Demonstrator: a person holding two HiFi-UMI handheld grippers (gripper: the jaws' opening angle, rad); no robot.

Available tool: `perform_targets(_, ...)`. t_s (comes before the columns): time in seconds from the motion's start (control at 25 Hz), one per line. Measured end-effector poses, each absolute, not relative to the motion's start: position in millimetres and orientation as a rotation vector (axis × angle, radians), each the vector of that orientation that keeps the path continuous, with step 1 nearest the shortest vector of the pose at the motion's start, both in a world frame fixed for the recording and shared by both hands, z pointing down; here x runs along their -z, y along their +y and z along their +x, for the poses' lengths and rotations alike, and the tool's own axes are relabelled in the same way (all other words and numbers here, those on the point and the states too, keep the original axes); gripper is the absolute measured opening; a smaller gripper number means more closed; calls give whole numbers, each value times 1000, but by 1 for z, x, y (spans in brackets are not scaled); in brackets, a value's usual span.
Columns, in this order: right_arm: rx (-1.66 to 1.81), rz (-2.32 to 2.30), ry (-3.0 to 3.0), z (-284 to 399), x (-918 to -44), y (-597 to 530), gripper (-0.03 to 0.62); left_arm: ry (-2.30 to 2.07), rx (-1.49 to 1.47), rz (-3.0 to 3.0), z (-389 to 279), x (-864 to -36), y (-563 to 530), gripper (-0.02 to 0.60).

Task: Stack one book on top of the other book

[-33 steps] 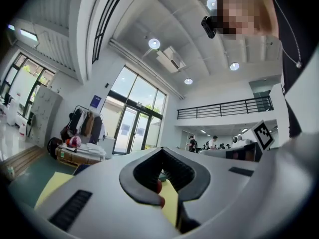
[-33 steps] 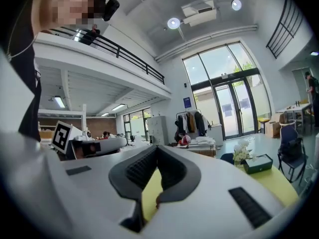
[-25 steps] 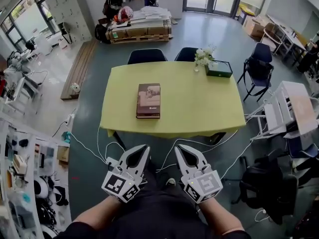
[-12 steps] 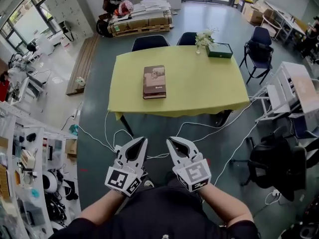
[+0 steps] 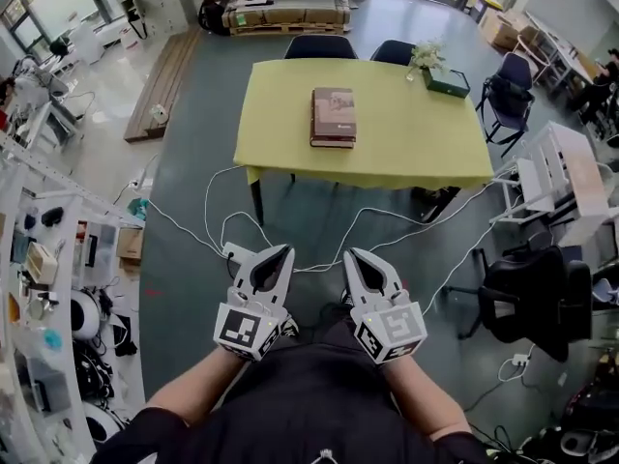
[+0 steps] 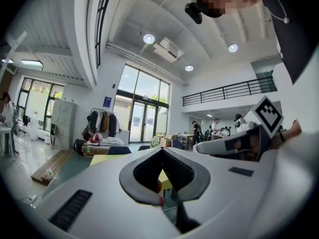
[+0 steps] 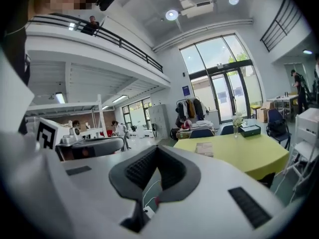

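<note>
So the books (image 5: 333, 117) are sitting on the yellow bench (image 5: 416, 133), roughly in the middle of the near half, and from the head view it looks like one's already lying flat on the other, edges pretty much lined up. The right gripper view only catches the pile (image 7: 204, 149) small and far off. My guess: hardcovers, stiff, a bit of heft, smooth cover that could slip. If I had to grab one I'd pinch it along a long edge so cover and pages stay shut together, not at a corner.

Left tongs (image 5: 281, 251) and right tongs (image 5: 352, 255) are both closed tight with nothing in them. They're held low in front of the body, side by side, noses pointing at the bench, well apart from it, with cables (image 5: 218, 235) on the floor in between
</note>
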State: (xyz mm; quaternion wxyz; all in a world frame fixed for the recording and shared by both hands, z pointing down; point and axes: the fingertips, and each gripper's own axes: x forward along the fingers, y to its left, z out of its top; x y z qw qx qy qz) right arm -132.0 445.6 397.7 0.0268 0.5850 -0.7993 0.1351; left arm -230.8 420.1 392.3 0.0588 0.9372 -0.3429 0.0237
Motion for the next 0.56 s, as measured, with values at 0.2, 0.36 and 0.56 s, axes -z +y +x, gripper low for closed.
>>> perform_targets(0.2, -273, 1763, -2450, -167, -386, 463, 14, -1037, -40, 2794, -254, -396, 429, 9)
perform_targets(0.36, -205, 1717, -2459, -185, -381, 466, 14, -1024, -24, 2788, -258, -394, 433, 9)
perform_targets(0.56, -162, 1700, -2465, -191, -373, 460, 14, -1023, 11, 2801, -263, -388, 431, 10)
